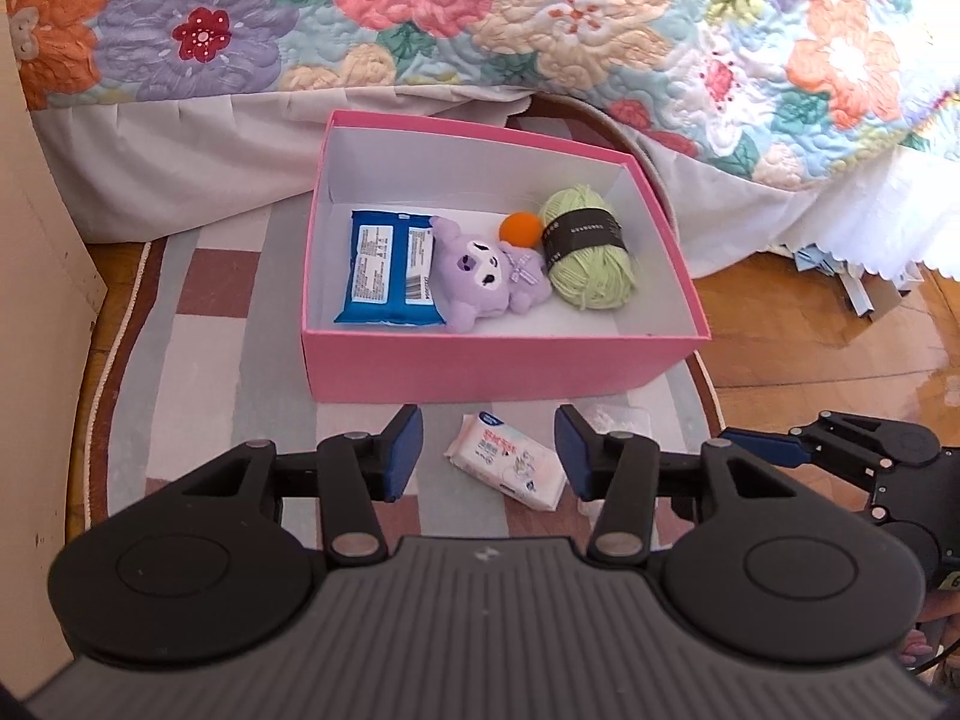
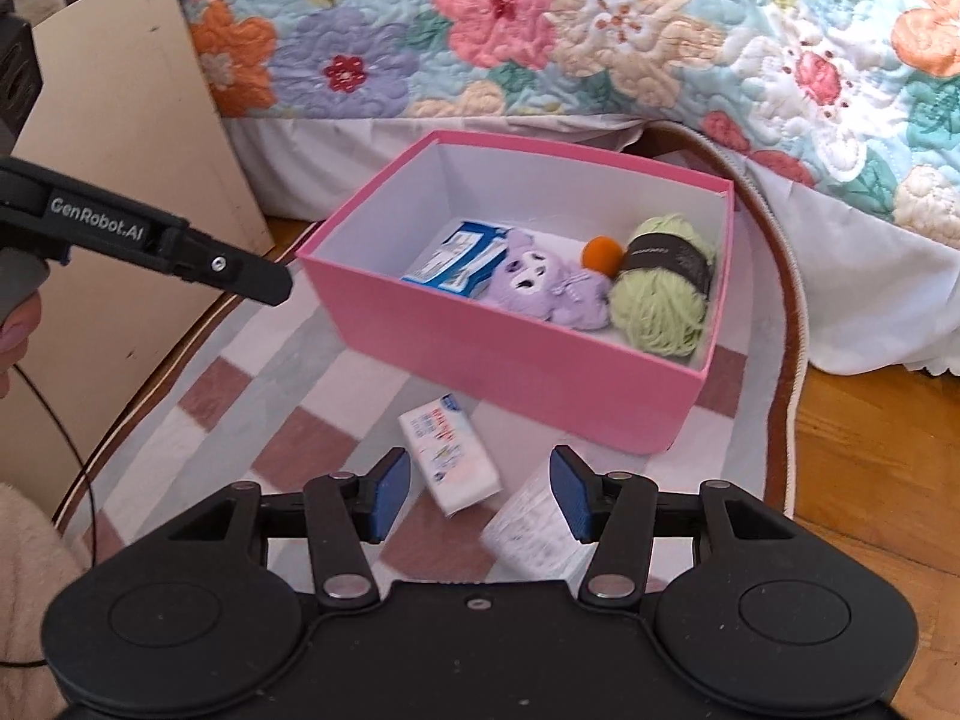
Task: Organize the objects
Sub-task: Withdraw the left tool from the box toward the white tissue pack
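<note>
**Q:** What is the status of both grippers?

**A:** I am holding my left gripper (image 1: 487,459) released, jaws spread wide and grasping nothing. It is hovering over the checked rug (image 1: 210,312), just near of the pink box (image 1: 498,360). My right gripper (image 2: 480,495) is likewise spread and empty, to the right of the left one.

**Q:** Where are the items being organized?

**A:** Four are already lying in the box: the blue wipes pack (image 1: 390,267) at the left, the purple plush (image 1: 480,276) beside it, the orange ball (image 1: 521,231) behind the plush, and the green yarn (image 1: 591,246) at the right. Two are remaining outside on the rug: the small tissue pack (image 1: 510,462), lying between my left jaws in view, and a clear-wrapped white packet (image 2: 534,531) just to its right, partly hidden by my right finger.

**Q:** Why this arrangement?

**A:** I am judging that the spread jaws are bracketing the tissue pack for a pickup. The box's near-centre floor is looking free for it.
</note>
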`<state>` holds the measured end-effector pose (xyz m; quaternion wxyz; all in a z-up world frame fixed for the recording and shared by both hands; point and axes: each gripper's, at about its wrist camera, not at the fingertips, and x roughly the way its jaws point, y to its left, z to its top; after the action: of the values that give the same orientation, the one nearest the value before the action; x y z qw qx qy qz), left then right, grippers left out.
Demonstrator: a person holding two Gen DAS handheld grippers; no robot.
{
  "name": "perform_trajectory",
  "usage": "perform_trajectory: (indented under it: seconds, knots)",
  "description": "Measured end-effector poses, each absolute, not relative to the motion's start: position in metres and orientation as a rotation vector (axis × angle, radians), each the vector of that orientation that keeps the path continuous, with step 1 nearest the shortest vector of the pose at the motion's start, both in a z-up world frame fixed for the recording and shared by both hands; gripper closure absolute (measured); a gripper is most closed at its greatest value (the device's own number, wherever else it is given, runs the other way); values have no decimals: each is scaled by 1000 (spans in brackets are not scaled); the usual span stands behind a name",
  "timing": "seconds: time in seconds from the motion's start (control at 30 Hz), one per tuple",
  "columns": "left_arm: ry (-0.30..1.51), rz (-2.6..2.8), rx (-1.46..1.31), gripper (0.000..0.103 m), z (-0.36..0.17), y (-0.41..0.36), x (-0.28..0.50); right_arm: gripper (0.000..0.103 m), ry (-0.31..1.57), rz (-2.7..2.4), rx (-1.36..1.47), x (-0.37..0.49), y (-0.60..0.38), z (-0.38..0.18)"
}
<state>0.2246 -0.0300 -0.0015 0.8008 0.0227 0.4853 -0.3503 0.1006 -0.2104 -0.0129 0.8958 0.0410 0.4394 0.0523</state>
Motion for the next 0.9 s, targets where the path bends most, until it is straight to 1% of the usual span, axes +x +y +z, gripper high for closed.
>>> perform_trajectory:
  seconds: [0.27, 0.43, 0.67, 0.9]
  knots:
    - [1035, -781, 45, 53, -1, -20, 212, 45, 898, 197, 65, 80, -195, -5]
    - [1045, -783, 54, 53, -18, -23, 213, 45, 891, 254, 42, 80, -182, -8]
    - [1060, -809, 69, 54, -47, -30, 214, 44, 903, 278, -14, 86, -158, -26]
    - [1046, -850, 56, 53, -68, -32, 215, 44, 913, 223, 46, 92, -154, -54]
